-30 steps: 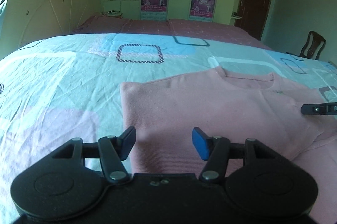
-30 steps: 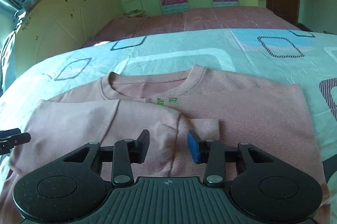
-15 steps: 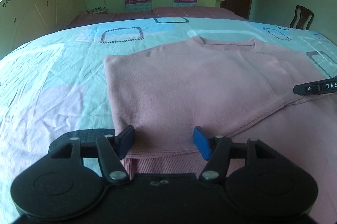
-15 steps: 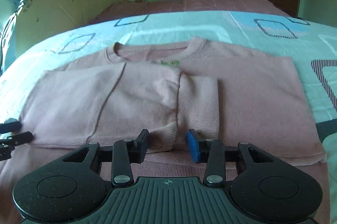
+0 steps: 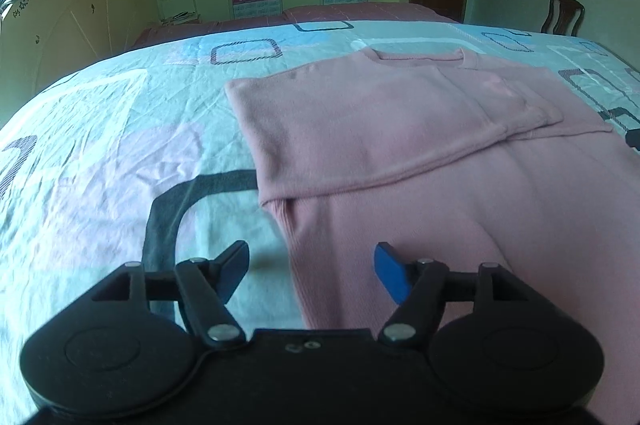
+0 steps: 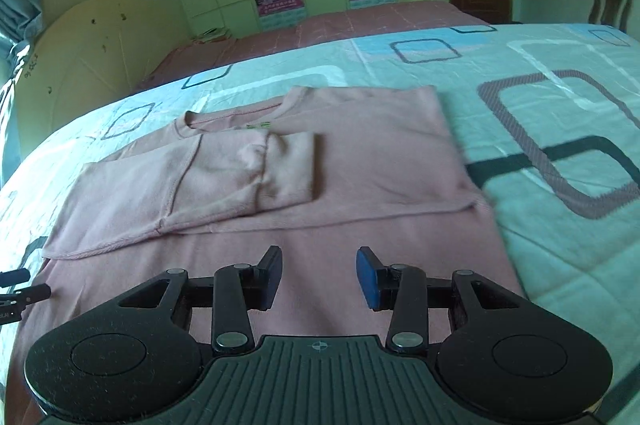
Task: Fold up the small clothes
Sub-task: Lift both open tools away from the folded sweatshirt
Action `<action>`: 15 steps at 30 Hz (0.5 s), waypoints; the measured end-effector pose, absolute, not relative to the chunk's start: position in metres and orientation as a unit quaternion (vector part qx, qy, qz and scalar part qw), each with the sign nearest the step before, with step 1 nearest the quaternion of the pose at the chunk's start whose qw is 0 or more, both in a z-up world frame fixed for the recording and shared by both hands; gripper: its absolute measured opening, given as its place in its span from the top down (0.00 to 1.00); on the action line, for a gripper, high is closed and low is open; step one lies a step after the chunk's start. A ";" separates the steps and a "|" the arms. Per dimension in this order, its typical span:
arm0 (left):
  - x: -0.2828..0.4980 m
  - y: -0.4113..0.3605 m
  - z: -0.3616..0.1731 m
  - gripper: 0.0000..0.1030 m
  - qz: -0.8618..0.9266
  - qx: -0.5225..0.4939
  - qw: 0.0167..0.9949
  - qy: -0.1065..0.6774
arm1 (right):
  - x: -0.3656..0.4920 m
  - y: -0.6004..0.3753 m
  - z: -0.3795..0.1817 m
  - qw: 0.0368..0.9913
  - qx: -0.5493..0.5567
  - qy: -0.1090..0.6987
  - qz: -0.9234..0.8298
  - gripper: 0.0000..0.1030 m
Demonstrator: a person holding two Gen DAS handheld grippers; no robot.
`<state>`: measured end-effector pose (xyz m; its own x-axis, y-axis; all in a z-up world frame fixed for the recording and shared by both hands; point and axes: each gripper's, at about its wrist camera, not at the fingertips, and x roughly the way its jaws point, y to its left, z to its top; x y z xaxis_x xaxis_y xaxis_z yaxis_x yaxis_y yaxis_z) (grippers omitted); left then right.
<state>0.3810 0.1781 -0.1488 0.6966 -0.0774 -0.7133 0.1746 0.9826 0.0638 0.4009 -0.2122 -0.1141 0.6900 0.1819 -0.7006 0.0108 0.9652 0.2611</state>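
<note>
- A pink sweater (image 6: pixel 376 161) lies flat on the bed sheet (image 6: pixel 560 129), collar toward the far edge of the bed, hem toward the near edge.
- Both sleeves are folded inward across the chest; the cuff (image 6: pixel 290 165) of one rests near the middle of the sweater, just below the collar.
- The left gripper (image 5: pixel 310 271) is released, jaws spread wide, holding nothing; it hangs over the sweater's left side edge near the hem.
- The right gripper (image 6: pixel 318 277) is also released and empty, above the lower body of the sweater.
- A wooden chair (image 5: pixel 564 13) stands beyond the bed's far right corner.
</note>
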 end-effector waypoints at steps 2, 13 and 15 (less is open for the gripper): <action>0.368 0.182 -0.149 0.32 -0.050 0.064 0.919 0.385 | 0.386 -0.229 -0.109 0.914 0.129 0.383 0.037 0.42; 0.285 0.192 -0.146 0.35 -0.007 -0.027 0.910 0.413 | 0.328 -0.308 -0.116 0.904 0.174 0.391 0.020 0.40; 0.269 0.185 -0.146 0.35 -0.009 -0.039 0.907 0.419 | 0.312 -0.321 -0.120 0.899 0.185 0.395 0.025 0.40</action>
<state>0.2691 0.1853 -0.1456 0.6483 -0.0489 -0.7598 -0.0171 0.9967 -0.0787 0.3121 -0.3205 -0.1199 0.6864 0.1913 -0.7016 0.1012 0.9303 0.3526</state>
